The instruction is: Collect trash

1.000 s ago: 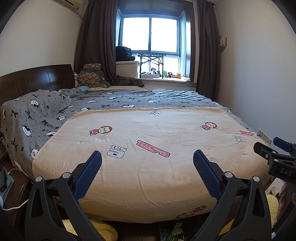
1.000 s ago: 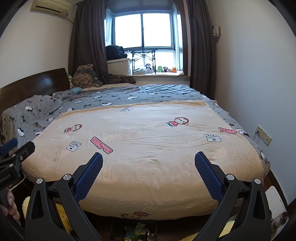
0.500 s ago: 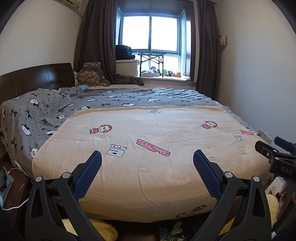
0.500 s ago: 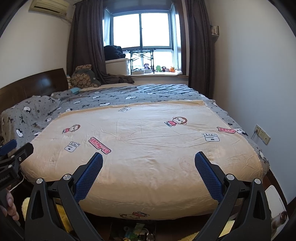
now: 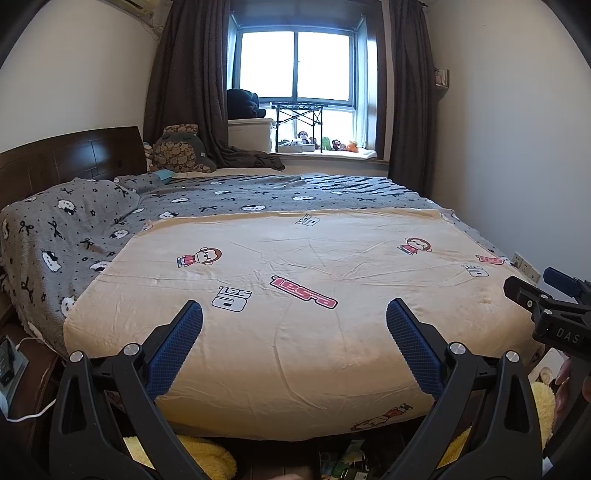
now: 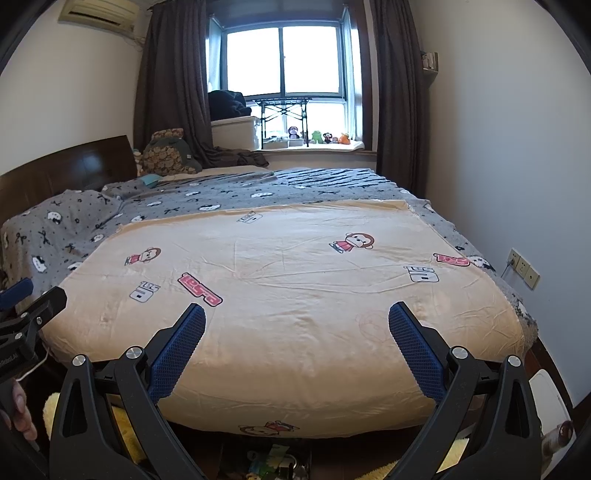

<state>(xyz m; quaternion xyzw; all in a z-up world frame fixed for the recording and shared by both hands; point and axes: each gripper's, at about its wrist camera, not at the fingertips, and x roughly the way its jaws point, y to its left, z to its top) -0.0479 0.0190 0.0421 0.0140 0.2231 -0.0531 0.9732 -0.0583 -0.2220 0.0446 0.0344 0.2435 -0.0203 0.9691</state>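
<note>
**Two open grippers at the foot of a big bed**

Filled most of both views: a wide bed (image 5: 295, 332) under a tan blanket (image 6: 295, 314) with little monkey pictures and pink word patches. Lay further back, a gray blanket (image 5: 92, 229) with black bows and white cat faces. Stood at the left, a dark wood headboard (image 5: 70, 158). Sat near the headboard, a brown spotted cushion (image 5: 179, 153). Let in bright light at the back, a window (image 6: 284, 61) between dark curtains (image 5: 184, 85), with small toys (image 6: 317, 137) in a row on its sill and a black folding rack (image 5: 300, 120) beside them. Hung high on the left wall, an air conditioner (image 6: 98, 14). Showed on the right wall, a socket (image 6: 522, 267).

Held low at the foot of the bed, the left gripper (image 5: 294, 325), blue pads wide apart, nothing between them. Same for the right gripper (image 6: 296, 326): pads far apart, gripping nothing.

Lay on the dark floor under the bed's near edge, half hidden by it, some small trash (image 6: 275, 459) in green and mixed colors; too small to tell what each piece was. Peeked out on both sides of it, a fluffy yellow rug (image 5: 207, 454).
</note>
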